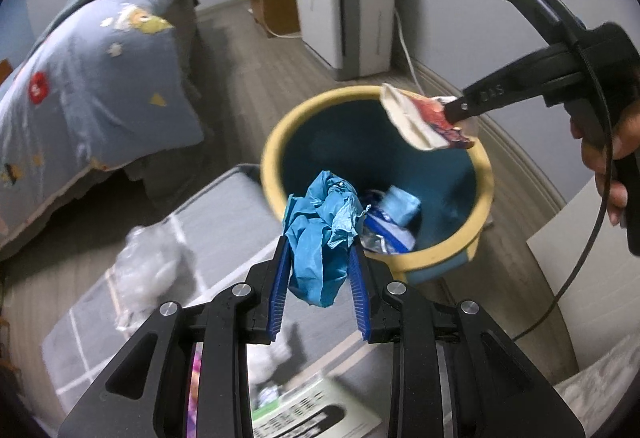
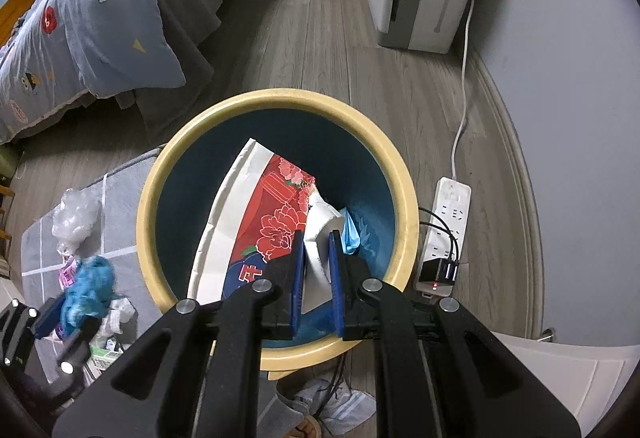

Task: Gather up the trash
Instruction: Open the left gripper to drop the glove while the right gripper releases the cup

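The right gripper (image 2: 316, 238) is clamped narrow on a flattened red-and-white printed paper carton (image 2: 256, 222) and hangs directly above the mouth of the round blue plastic bin with a thick cream rim (image 2: 280, 98). In the right wrist view the carton's long axis runs from the jaws toward the far left of the bin, its whole span inside the rim line. So the release should fall straight in; this is the hand better placed to drop first.

The left gripper (image 1: 320, 242) pinches a crumpled blue tissue-like paper wad (image 1: 320, 234), jaws part closed around it. It sits at the near-left edge of the bin, over the rim rather than the centre, and probably needs to carry further right and away before letting go. In the right wrist view it appears low at the left, over the grey mat.

Bin already holds crumpled blue-and-white wrappers (image 1: 394, 214). Carton: stiff, creased, glossy print. Wad: soft, light, may cling to the ribbed blue pads.

Still on the grey checked floor mat (image 2: 40, 250), left of the bin: a clear crinkled plastic bag (image 2: 76, 214).
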The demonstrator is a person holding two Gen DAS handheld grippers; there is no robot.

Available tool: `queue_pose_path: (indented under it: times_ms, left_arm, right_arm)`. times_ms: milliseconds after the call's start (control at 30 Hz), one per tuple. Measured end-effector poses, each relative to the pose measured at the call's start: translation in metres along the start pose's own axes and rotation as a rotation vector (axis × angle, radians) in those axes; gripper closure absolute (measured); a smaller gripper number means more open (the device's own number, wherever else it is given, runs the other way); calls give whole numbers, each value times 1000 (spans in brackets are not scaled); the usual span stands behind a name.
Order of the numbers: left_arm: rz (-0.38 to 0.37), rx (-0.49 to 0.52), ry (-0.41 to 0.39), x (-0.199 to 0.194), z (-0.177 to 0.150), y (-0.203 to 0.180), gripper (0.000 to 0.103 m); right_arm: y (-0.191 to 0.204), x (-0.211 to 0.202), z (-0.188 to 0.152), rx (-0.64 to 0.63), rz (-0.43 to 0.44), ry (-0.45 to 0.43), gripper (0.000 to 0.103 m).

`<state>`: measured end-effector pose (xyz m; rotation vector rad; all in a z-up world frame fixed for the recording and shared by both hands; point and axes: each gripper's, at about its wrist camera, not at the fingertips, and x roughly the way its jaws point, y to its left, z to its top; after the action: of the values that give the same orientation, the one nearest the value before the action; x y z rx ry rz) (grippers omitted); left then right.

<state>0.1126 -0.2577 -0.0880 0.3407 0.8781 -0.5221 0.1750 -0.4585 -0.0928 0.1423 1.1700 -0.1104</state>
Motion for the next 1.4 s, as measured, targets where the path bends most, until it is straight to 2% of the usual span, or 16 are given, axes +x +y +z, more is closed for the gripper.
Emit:
queue_pose_path:
  times_ms: [233,567,733,1100,1400]
  left_arm:
    - [-61,9,49,26,16,-16,73]
    - [-73,41,72,49,22,-29,73]
    - [-58,55,71,57,26,-29,73]
    - [-40,8,48,72,37,-16,73]
    - [-56,14,20,71,37,-14,68]
  right_arm:
    - [-9,8,1,40,-2,14,92]
    - [-25,16,0,126,0,21,92]
    - [-23,21,2,129,1,28,92]
    - [-21,34,6,156,22,47,91]
    - [-17,35,8,152,31,37,91]
